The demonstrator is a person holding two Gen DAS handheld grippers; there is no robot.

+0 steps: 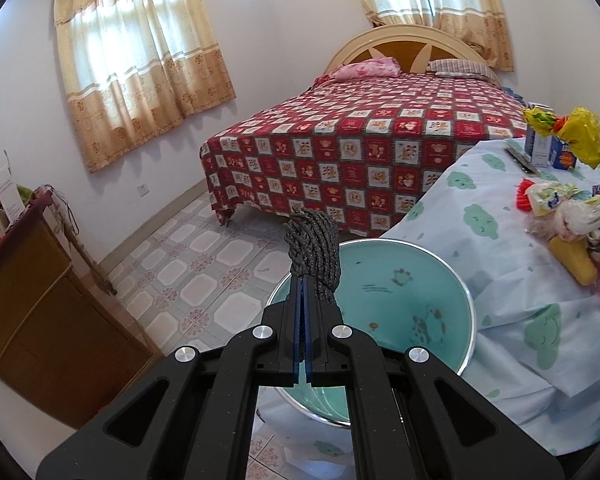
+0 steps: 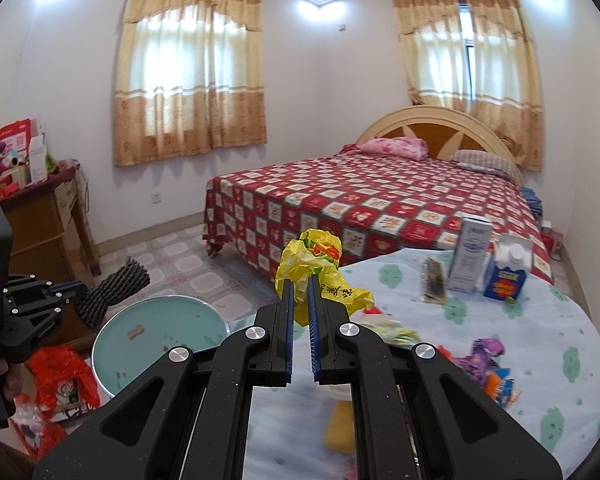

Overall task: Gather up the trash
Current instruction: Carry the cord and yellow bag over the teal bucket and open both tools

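My left gripper (image 1: pixel 303 280) is shut on a dark grey bundle of rope (image 1: pixel 312 246) and holds it above a teal basin (image 1: pixel 412 304) beside the table. The bundle (image 2: pixel 114 290) and the basin (image 2: pixel 156 334) also show in the right wrist view. My right gripper (image 2: pixel 300 280) is shut on a crumpled yellow plastic wrapper (image 2: pixel 312 264), held over the table's near edge; the wrapper (image 1: pixel 580 136) shows at the right in the left wrist view. More trash (image 1: pixel 572 208) lies piled on the cloth-covered table (image 1: pixel 480 208).
Cartons (image 2: pixel 486 264) and a dark strip (image 2: pixel 432 280) stand on the far table side. A yellow sponge (image 1: pixel 572 260) lies by the pile. A red bag (image 2: pixel 60 376) sits on the floor. A bed (image 2: pixel 360 208) and a wooden cabinet (image 1: pixel 40 300) stand nearby.
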